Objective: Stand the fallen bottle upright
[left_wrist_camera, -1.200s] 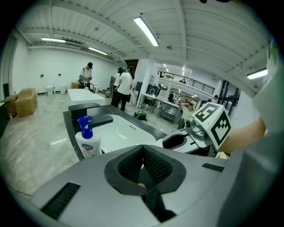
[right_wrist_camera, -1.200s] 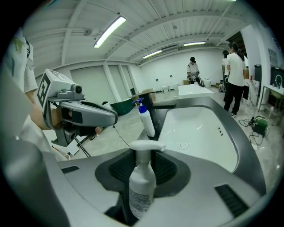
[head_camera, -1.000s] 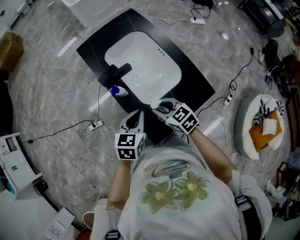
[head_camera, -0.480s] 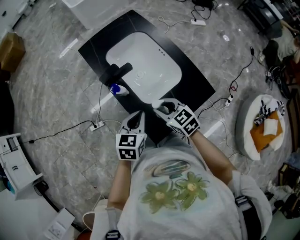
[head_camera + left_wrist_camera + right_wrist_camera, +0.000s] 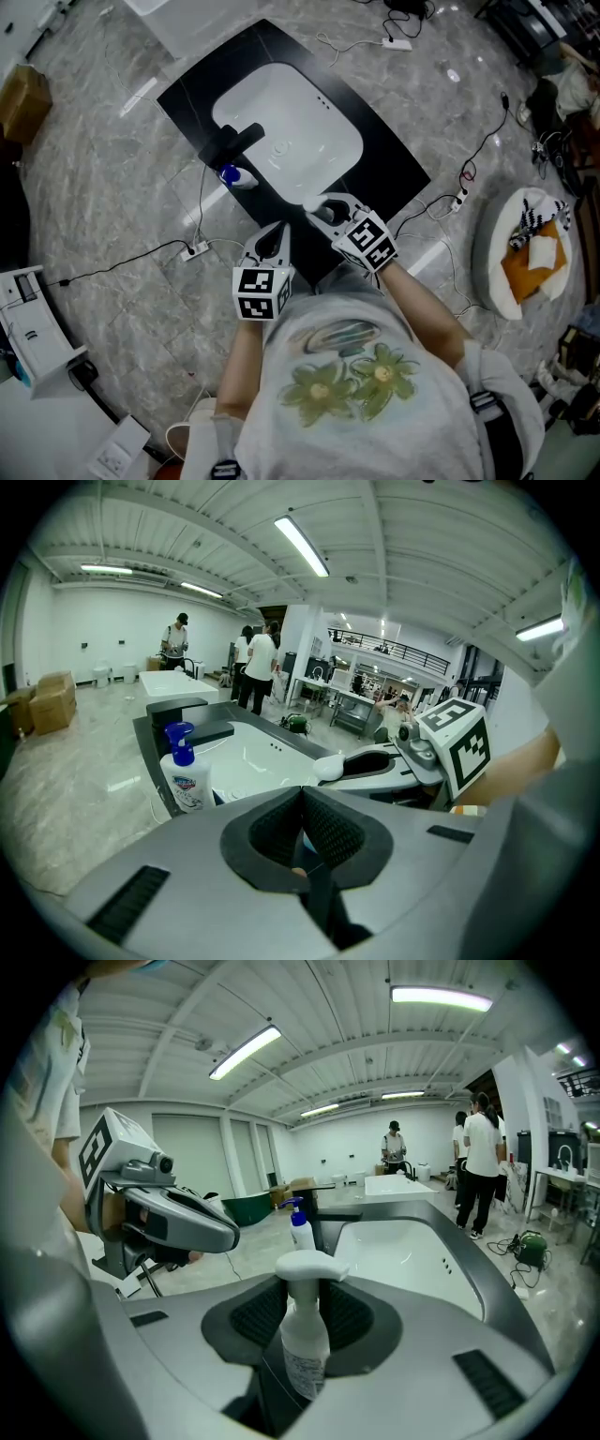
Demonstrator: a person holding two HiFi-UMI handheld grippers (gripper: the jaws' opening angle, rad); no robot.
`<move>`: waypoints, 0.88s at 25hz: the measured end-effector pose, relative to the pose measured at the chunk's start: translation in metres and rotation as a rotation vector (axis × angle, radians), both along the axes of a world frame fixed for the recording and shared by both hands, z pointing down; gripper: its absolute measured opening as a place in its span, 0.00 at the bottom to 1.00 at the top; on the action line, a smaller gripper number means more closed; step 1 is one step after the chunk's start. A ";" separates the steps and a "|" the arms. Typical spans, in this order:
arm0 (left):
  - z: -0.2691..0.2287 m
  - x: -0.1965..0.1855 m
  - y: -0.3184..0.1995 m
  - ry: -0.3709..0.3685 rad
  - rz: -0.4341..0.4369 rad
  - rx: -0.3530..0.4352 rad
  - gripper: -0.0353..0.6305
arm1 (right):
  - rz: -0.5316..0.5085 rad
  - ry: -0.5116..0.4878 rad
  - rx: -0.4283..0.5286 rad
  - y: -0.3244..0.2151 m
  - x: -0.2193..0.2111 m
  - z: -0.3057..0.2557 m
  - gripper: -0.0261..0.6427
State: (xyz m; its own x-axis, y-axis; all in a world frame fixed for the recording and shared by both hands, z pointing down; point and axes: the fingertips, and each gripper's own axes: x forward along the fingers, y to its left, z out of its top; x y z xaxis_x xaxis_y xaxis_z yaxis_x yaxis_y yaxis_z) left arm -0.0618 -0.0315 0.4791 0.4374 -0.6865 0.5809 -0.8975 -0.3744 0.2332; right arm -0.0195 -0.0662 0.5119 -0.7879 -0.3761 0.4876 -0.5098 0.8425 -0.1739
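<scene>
Bottle (image 5: 305, 1349) seemingly near upright, pump head (image 5: 311, 1264) uppermost.

Left gripper (image 5: 304, 795): ribbed pads meet at the tips, nothing between them. Beyond lies a black counter (image 5: 148, 747) round a white basin (image 5: 258, 759). Soap pump (image 5: 186, 778), blue head, stands upright on the counter's left edge, just in front of the black tap (image 5: 187, 714). Right gripper (image 5: 351, 761) reaches in from the right at the basin's near rim. The white pump head of a bottle (image 5: 330, 768) shows at its tip; marker cube (image 5: 457, 748) behind. Far back, people (image 5: 258, 667) stand by a white table (image 5: 178, 682). Cartons (image 5: 47, 700) on the floor, far left. Strip light (image 5: 302, 546) overhead.
</scene>
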 end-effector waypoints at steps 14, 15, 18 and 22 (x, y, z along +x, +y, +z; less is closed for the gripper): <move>-0.003 0.001 0.010 -0.007 -0.010 0.005 0.08 | 0.060 -0.061 0.056 -0.006 0.001 -0.006 0.23; -0.003 0.001 0.011 -0.007 -0.011 0.004 0.08 | 0.063 -0.066 0.058 -0.005 0.002 -0.006 0.23; -0.001 0.002 0.015 -0.007 -0.011 -0.001 0.08 | 0.069 -0.078 0.065 0.002 0.005 -0.003 0.23; -0.002 0.002 0.015 -0.007 -0.010 0.001 0.08 | 0.077 -0.087 0.066 0.003 0.009 -0.004 0.23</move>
State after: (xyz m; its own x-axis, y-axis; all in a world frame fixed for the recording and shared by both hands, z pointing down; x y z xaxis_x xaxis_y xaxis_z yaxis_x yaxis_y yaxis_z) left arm -0.0595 -0.0168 0.4770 0.4265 -0.6912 0.5834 -0.9027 -0.3656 0.2269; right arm -0.0100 -0.0627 0.5078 -0.7937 -0.4662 0.3908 -0.5588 0.8126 -0.1655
